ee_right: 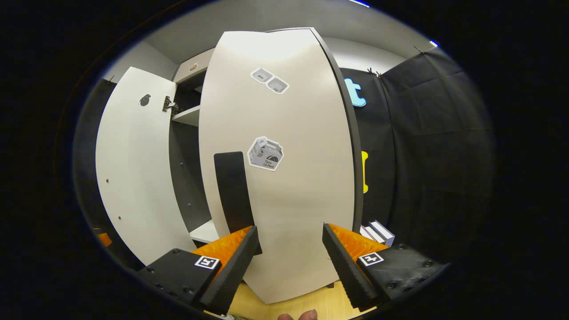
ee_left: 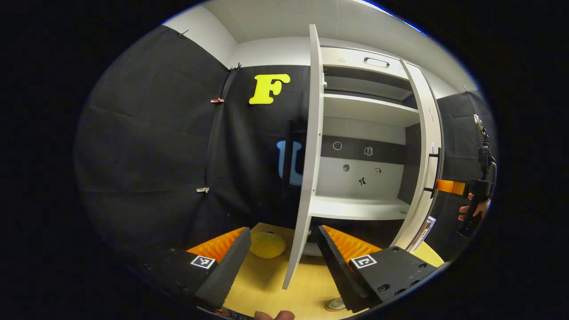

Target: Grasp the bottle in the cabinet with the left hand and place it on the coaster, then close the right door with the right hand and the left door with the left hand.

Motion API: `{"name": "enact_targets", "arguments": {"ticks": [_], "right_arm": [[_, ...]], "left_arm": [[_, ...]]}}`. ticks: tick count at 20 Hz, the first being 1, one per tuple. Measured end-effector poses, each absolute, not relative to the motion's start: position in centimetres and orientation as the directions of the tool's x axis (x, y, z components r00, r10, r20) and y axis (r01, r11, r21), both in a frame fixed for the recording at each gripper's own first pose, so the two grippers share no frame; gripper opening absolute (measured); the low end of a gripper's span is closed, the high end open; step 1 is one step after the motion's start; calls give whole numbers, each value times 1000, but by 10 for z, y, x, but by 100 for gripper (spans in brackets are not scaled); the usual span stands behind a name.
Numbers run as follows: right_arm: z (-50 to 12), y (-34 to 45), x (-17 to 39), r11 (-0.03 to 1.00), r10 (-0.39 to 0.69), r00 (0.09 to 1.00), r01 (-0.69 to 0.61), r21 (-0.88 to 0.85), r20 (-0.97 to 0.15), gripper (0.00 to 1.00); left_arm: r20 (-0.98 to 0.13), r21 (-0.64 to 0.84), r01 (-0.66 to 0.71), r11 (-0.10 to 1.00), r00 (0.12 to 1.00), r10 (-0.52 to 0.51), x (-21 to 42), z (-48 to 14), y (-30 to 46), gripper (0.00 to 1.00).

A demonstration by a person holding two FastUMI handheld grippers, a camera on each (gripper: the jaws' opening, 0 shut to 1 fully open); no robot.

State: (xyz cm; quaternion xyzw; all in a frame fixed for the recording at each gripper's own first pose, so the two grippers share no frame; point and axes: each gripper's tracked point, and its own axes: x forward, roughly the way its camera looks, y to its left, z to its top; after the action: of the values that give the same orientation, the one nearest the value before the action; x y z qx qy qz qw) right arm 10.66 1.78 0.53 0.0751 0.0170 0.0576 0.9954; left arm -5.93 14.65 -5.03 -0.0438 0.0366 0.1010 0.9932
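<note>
Cabinet (ee_left: pixel 369 133) doors are judged stiff, light panels swinging freely on hinges. 2 stand ajar: the right door (ee_right: pixel 284 178) faces the spread, empty right gripper (ee_right: pixel 286 262), best pushed near its dark handle (ee_right: pixel 233 195); the left gripper (ee_left: pixel 284 262) gapes empty around the left door (ee_left: pixel 306 178) edge.

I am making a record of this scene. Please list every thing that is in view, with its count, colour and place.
cabinet: one, white with dark interior, at the back, shelves bare
left door: one, white, open, edge-on
right door: one, white, stickers on it, partly open
door handle: one, black, on the right door
table: one, light wood, below the cabinet
yellow round thing: one, on the table, left of the left door
books: a few, white, right of the cabinet
left claw: open, astride the left door's edge
right claw: open, before the right door
</note>
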Motion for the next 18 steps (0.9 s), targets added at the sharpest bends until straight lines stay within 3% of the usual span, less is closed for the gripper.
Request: {"name": "enact_targets", "arguments": {"ticks": [8, 18], "right_arm": [[4, 23, 116, 986, 99, 994, -94, 137, -34, 98], [-2, 8, 80, 995, 63, 997, -60, 81, -36, 98]], "left_arm": [[-74, -96, -232, 968, 972, 225, -51, -43, 178, 95], [-40, -64, -255, 965, 967, 253, 6, -21, 237, 95]]}}
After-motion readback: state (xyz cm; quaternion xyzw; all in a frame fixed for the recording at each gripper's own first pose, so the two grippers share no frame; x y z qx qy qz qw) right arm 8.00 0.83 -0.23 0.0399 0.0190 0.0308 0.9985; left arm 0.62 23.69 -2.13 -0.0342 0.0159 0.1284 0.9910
